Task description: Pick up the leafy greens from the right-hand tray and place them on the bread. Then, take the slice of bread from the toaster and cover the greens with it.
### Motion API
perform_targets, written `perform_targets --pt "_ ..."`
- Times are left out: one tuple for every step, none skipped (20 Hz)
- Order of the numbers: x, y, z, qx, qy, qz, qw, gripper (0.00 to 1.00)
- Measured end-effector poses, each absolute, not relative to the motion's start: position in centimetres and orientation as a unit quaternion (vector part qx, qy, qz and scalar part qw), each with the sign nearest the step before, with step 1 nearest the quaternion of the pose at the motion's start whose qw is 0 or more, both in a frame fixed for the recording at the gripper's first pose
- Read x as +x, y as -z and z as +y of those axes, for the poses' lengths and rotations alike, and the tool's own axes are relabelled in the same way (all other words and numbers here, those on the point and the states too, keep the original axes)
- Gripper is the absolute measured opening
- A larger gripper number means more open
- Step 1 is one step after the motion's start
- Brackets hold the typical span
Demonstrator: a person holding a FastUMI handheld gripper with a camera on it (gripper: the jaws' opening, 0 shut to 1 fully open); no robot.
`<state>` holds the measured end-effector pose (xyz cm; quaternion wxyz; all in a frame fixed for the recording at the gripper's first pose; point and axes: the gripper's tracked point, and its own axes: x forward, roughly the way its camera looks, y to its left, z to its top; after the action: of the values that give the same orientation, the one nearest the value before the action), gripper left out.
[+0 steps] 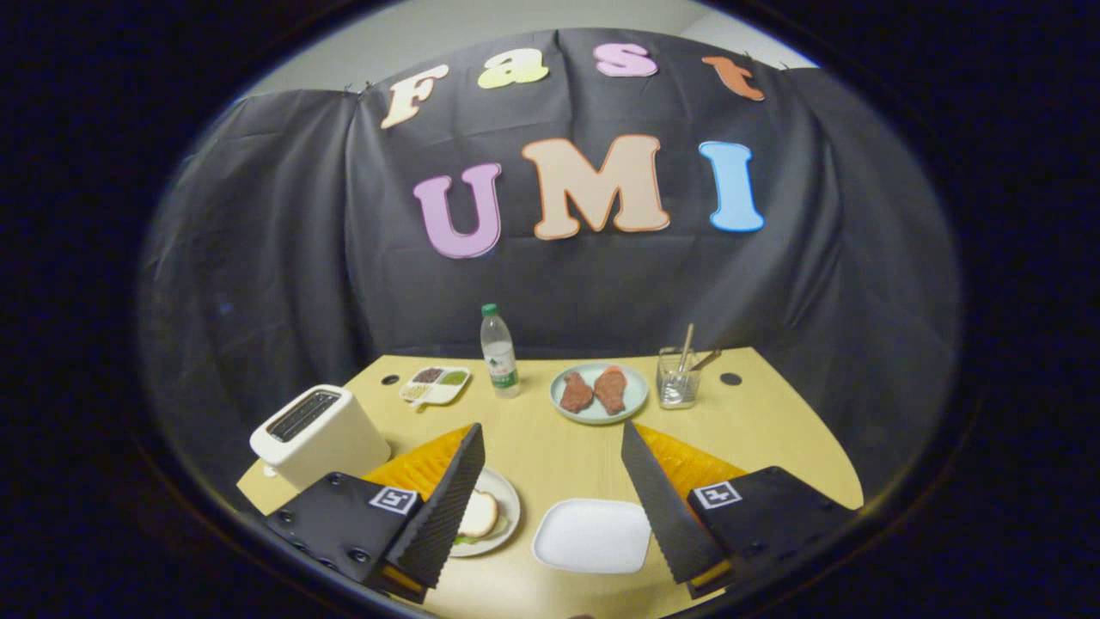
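Note:
My gripper (550, 428) hangs open above the yellow table (559, 456), with nothing between its wide-spread fingers. Beside the left finger, partly hidden by it, a round plate (513, 507) carries a slice of bread (479, 514). A strip of leafy greens (468, 540) peeks out under that slice. Between the fingers and close in lies a white rectangular tray (591, 535) with nothing on it. The white toaster (318, 434) stands beyond the left finger near the table's left edge; its top slot looks dark and I cannot tell what is inside.
Along the back of the table stand a small divided dish (436, 384), a water bottle (499, 352), a pale plate with two brown pieces of meat (599, 393), and a glass holding utensils (678, 378). Black cloth closes off the back.

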<state>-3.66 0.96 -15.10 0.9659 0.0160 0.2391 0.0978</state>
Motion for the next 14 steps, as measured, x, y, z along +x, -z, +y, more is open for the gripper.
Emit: perform_targets --pt "-3.4 13.9 0.4 0.018 -0.092 0.223 0.97 1.0" --pt "-3.1 12.8 -0.1 0.018 -0.084 0.21 0.974 1.0" --pt "-2.8 11.5 -0.7 0.016 -0.074 0.188 0.979 0.99" --pt "-2.5 10.4 -1.5 0.008 -0.063 0.164 0.984 0.99" --pt "-2.4 9.3 -1.9 -0.004 -0.05 0.145 0.988 0.99" --pt "-2.6 8.5 -2.4 -0.014 -0.043 0.13 0.99 0.99" --pt "-2.9 7.9 -2.5 -0.019 -0.04 0.122 0.991 0.99" --pt "-3.1 7.7 -2.4 -0.018 -0.041 0.119 0.992 0.99" --pt "-3.1 7.4 -2.5 -0.017 -0.04 0.116 0.992 0.99" --pt "-3.0 7.3 -2.6 -0.015 -0.038 0.113 0.993 0.99" --pt "-3.0 7.0 -2.6 -0.012 -0.036 0.108 0.993 0.99" --pt "-3.1 6.8 -2.5 -0.008 -0.035 0.104 0.994 0.99" --pt "-3.1 6.6 -2.6 -0.007 -0.036 0.102 0.994 0.99" --pt "-3.1 6.4 -2.6 -0.006 -0.036 0.099 0.994 0.99"
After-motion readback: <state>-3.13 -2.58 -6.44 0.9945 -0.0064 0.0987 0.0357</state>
